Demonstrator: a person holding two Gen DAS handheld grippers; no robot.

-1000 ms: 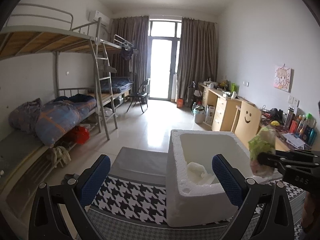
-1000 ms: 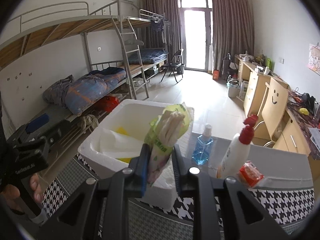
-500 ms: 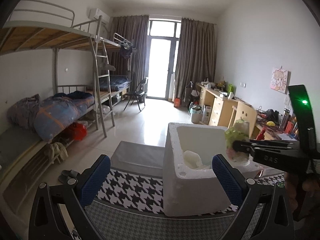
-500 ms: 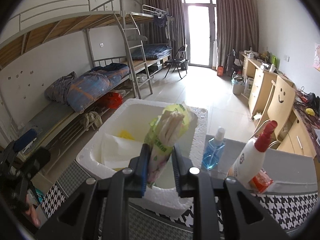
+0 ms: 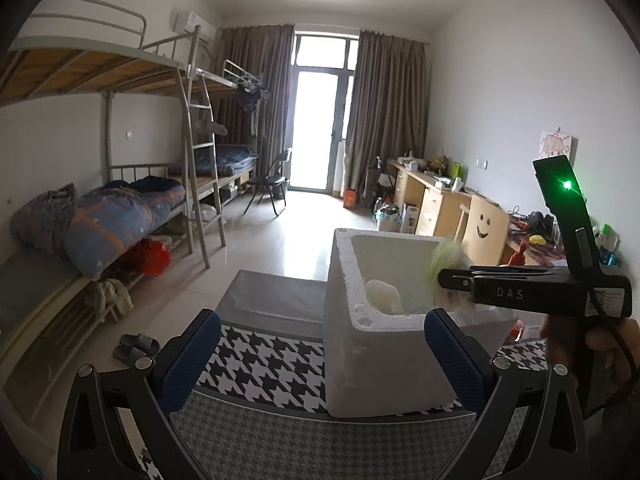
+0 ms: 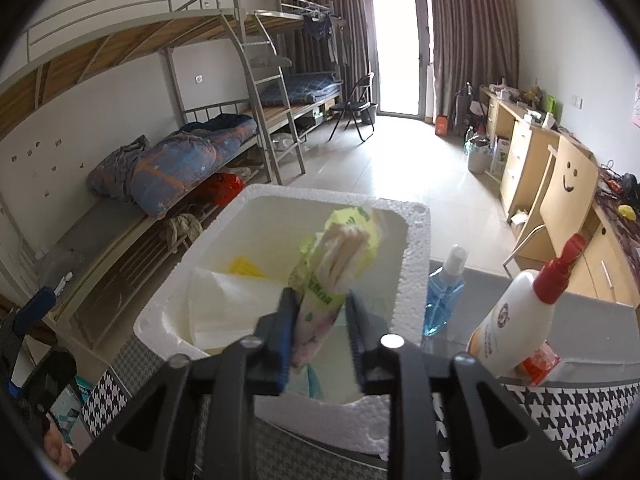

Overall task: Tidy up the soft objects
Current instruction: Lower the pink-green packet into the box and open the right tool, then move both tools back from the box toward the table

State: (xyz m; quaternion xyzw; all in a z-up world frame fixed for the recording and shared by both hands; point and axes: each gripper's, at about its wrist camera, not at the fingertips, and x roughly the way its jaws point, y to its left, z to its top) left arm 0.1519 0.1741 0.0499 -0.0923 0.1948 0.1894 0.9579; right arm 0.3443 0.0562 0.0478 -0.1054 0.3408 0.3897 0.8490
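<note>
- White foam box (image 6: 416, 256) sits directly under and ahead of the right gripper (image 6: 320, 332), with white tissue and something yellow inside.
- Left gripper (image 5: 320, 364) hangs beside the box, jaws spread wide, empty.
- Right gripper's jaws have just been opening; green tissue pack (image 6: 332, 276) stands between them, above the box, the right pad clear of it.

In the left wrist view the green packet (image 5: 442, 258) is a blur, half hidden behind the right gripper (image 5: 456, 282). The foam box (image 6: 416, 264) hides the blue bottle's (image 6: 444, 294) base. The printing on the white bottle (image 6: 506, 320) is too small to read.
</note>
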